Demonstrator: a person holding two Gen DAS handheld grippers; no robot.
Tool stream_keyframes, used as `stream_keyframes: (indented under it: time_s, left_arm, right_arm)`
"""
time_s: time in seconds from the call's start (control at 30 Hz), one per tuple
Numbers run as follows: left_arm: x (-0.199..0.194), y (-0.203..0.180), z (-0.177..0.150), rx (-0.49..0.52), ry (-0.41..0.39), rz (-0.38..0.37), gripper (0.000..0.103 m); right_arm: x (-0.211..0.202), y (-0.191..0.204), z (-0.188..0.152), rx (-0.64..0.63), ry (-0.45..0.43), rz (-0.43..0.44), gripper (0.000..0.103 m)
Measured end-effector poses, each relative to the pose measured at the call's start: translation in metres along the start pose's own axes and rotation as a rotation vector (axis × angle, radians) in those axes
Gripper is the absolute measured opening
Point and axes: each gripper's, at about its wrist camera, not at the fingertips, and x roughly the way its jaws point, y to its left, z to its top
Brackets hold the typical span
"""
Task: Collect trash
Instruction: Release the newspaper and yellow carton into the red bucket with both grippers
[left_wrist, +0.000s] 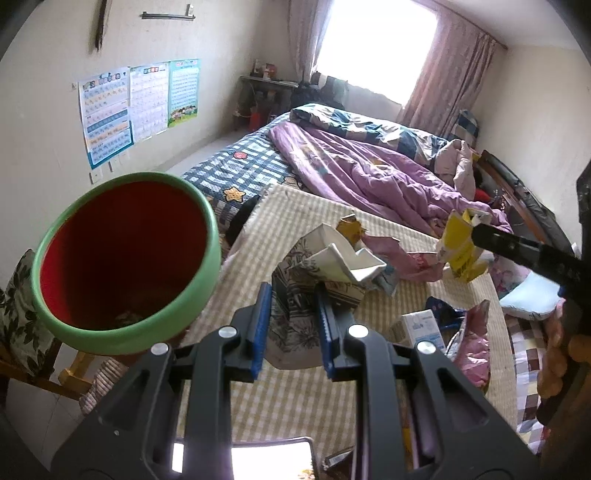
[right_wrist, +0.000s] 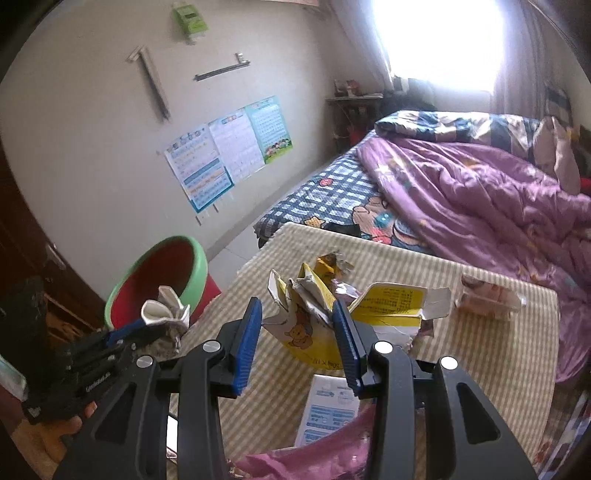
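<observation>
Over on the left, green bin (left_wrist: 125, 258) with a red inside, rim tilted toward the camera, standing off the edge of the striped mat (left_wrist: 295, 406). Just beside it, left gripper (left_wrist: 291, 328) pinching a crumpled patterned carton (left_wrist: 295, 317) between its blue pads (left_wrist: 260, 325), white folded flaps sticking up past the fingertips. Carton raised near the bin's rim in the right wrist view, not inside it. Further right on the mat, more scraps: a torn yellow bit (left_wrist: 351, 227), a pink wrapper (left_wrist: 406, 258), a small white-and-blue box (left_wrist: 421, 328), another pink bag (left_wrist: 471, 343). Then the right gripper (right_wrist: 299, 343), pads closed on a torn yellow carton (right_wrist: 317, 339) with a cartoon bear on it, flaps splayed to the right, carton clear of the mat. Beyond, on the mat's far right, a small clear pack (right_wrist: 487, 295). Behind everything, purple quilt (left_wrist: 369, 173) heaped on the bed.
</observation>
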Motion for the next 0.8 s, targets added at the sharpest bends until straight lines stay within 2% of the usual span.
stream_keyframes:
  time_s: [0.2,0.63,0.8]
  left_arm:
    - [-0.008,0.022,0.002,-0.023,-0.014,0.038,0.023]
    - [-0.028,0.113,0.014,-0.100,-0.039,0.133,0.023]
    - [-0.025,0.139,0.020,-0.093,-0.038,0.159,0.023]
  right_arm:
    - [0.011,0.023,-0.003,-0.033,0.016,0.020,0.039]
    - [0.048,0.096,0.007,-0.083,0.037,0.080,0.039]
    - [0.067,0.127,0.014,-0.100,0.042,0.114,0.039]
